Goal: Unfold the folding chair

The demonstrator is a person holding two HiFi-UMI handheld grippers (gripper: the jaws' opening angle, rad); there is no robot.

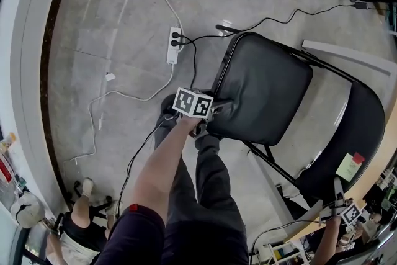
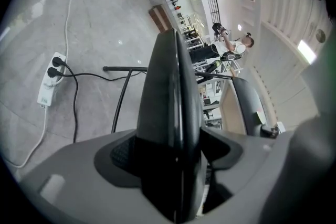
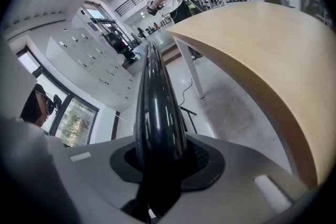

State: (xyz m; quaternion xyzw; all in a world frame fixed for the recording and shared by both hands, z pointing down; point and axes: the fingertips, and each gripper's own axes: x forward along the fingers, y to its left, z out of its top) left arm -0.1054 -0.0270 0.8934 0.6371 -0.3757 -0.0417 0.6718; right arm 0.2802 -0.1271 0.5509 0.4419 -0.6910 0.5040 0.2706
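A black folding chair stands opened out on the grey floor, its padded seat in the middle of the head view. Its curved backrest is at the right and carries a yellow note. My left gripper is at the seat's near edge. In the left gripper view the seat runs edge-on between the jaws of my left gripper. They stand wide and open around it, with the pads close on both sides. My right gripper is at the backrest's top. In its own view my right gripper is shut on the backrest.
A white power strip with black and white cables lies on the floor just beyond the seat. A light wooden table stands close on the right. My own legs are directly below the seat. Another person is at the lower left.
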